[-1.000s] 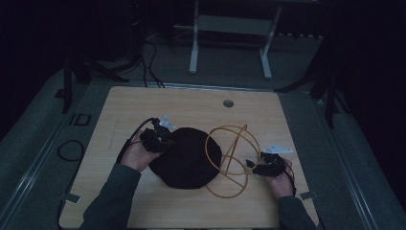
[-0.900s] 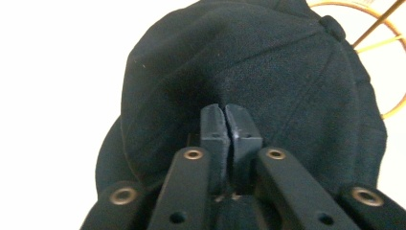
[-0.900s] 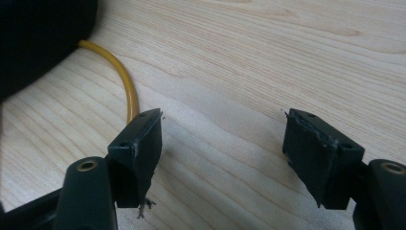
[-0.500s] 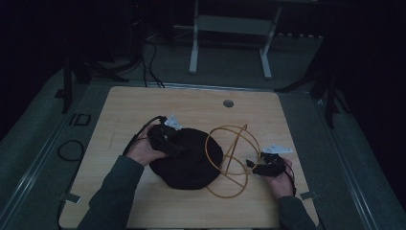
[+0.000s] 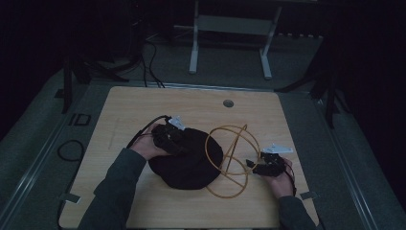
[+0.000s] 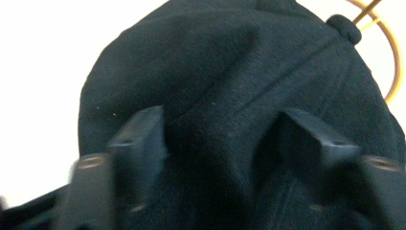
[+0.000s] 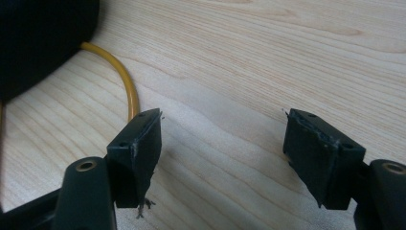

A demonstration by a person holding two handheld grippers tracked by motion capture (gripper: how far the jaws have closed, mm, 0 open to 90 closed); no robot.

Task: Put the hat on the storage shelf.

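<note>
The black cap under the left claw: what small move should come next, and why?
Probably close the left claw on the black cap. Its jaws have just been closing and stand apart, astride a raised fold of the cloth, with no clear pinch yet. The right claw waits open over the table, beside the yellow wire frame.

My black cap ran off the bottom and right edges of the left gripper view, where my jaws looked blurred. The cap covered part of the yellow wire ring in the high view, and I couldn't tell whether my left gripper pinched the cloth.
</note>
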